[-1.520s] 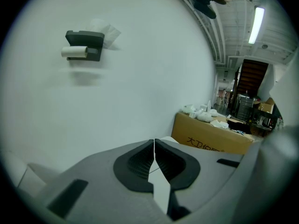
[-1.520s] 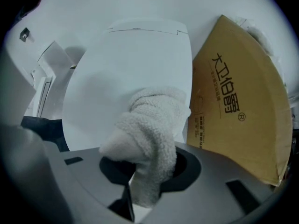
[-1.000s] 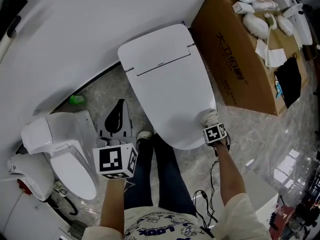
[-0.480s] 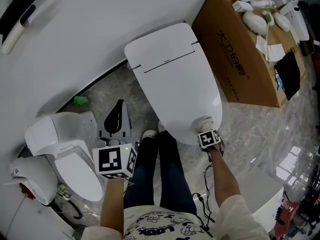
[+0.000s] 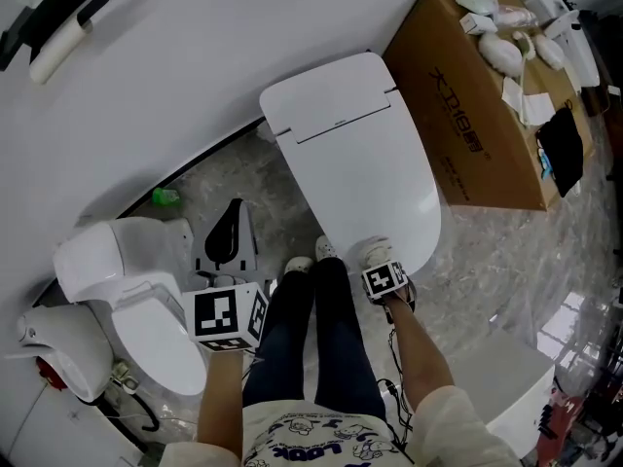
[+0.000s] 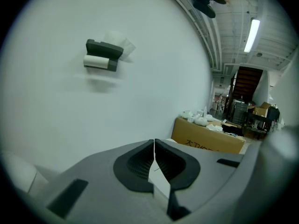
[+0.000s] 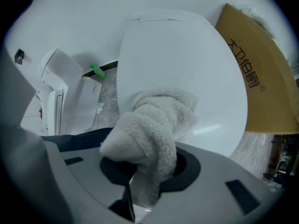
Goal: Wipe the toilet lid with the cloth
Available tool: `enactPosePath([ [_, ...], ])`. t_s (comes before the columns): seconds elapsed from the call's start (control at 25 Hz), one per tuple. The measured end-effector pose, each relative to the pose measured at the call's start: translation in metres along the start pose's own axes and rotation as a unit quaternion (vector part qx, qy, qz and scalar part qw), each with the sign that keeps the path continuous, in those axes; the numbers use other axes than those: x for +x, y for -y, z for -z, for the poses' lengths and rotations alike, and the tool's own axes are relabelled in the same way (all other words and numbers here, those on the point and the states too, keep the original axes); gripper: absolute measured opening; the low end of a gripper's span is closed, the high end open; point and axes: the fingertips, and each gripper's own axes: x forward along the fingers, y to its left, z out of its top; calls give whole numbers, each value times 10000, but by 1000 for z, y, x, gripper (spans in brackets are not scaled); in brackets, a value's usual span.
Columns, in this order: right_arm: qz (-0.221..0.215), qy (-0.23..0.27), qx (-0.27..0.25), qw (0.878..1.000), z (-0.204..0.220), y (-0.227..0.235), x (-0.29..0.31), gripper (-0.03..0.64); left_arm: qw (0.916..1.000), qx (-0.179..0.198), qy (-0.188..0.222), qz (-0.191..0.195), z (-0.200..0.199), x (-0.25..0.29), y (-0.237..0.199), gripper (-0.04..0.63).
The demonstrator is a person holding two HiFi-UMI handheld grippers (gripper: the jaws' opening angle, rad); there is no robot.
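The white toilet lid (image 5: 360,168) lies shut, running from the wall toward me. My right gripper (image 5: 378,258) is shut on a white fluffy cloth (image 5: 374,251), pressed on the lid's near front edge. In the right gripper view the cloth (image 7: 156,134) bulges out of the jaws over the lid (image 7: 187,64). My left gripper (image 5: 232,270) is held up left of the toilet, away from it; in the left gripper view its jaws (image 6: 154,146) are shut with nothing between them, aimed at the white wall.
A large cardboard box (image 5: 482,115) with white items on top stands right of the toilet. Another white toilet (image 5: 131,290) sits at the left, a green object (image 5: 164,197) by the wall. My legs and shoes (image 5: 311,329) stand at the toilet's front. A holder (image 6: 103,55) hangs on the wall.
The right gripper with the cloth has slid left and toward me along the lid's front edge. The left gripper has barely moved.
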Motion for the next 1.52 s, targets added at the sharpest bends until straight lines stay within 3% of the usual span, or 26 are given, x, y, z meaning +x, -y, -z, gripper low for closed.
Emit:
enactPosePath([
  [0.16, -683, 177, 247, 9972, -19, -54, -8, 98, 10000, -64, 37, -23, -5, -6, -8, 12],
  [0.32, -734, 1234, 343, 9890, -82, -71, -47, 98, 9997, -191, 143, -90, -22, -12, -14, 12],
  [0.48, -702, 2376, 406, 9680, -149, -71, -120, 98, 9990, -257, 330, -142, -51, -17, -16, 12],
  [0.68, -295, 3606, 349, 9316, -212, -47, -236, 98, 9972, -326, 653, -158, -96, -22, -15, 12],
  [0.88, 10, 4560, 288, 8895, -240, -28, -348, 98, 9946, -303, 981, -134, -142, -31, -12, 12],
  [1.2, 448, 5664, 241, 8225, -248, -14, -491, 100, 9890, -222, 1447, -193, -214, -47, -8, 12],
  [1.52, 531, 6431, 440, 7627, -245, -9, -583, 100, 9818, -30, 1875, -289, -275, -69, 4, 12],
])
